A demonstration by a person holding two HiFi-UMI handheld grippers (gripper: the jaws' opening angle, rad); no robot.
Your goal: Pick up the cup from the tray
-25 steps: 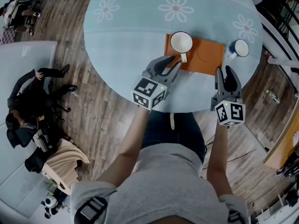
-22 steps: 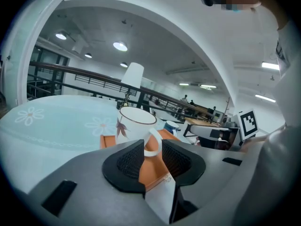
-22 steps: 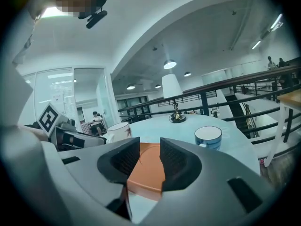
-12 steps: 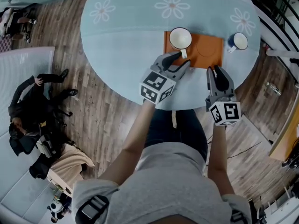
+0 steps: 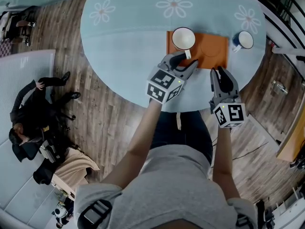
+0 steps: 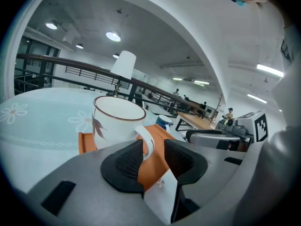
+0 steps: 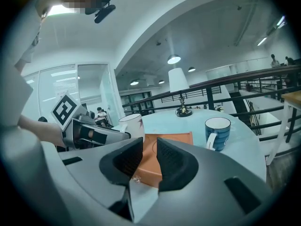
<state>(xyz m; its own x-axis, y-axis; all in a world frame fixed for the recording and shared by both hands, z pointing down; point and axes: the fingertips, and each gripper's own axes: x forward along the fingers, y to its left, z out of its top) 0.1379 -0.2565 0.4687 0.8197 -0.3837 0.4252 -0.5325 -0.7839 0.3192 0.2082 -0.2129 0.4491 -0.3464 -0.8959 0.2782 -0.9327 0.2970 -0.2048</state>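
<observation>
A white cup [image 5: 183, 38] with a leaf print stands upright at the left end of the orange tray [image 5: 212, 49]. The cup's handle points toward me. My left gripper [image 5: 185, 61] is open at the tray's near edge. In the left gripper view the cup [image 6: 117, 121] fills the middle. Its handle [image 6: 146, 142] lies in line with the gap of the left gripper [image 6: 153, 149], and the pads do not touch it. My right gripper [image 5: 219, 73] hovers over the table just short of the tray's right end. The right gripper [image 7: 149, 152] has a narrow gap between its jaws with nothing in it.
A blue cup [image 5: 244, 40] stands on the round pale-blue table [image 5: 133, 32], right of the tray. Railings run past the table's far right side. Wooden floor, a person's bags and a white sofa lie to the left.
My left gripper moved forward and right, up to the cup's handle, and its jaws spread wider. The right gripper's jaws narrowed and it shifted slightly left.
</observation>
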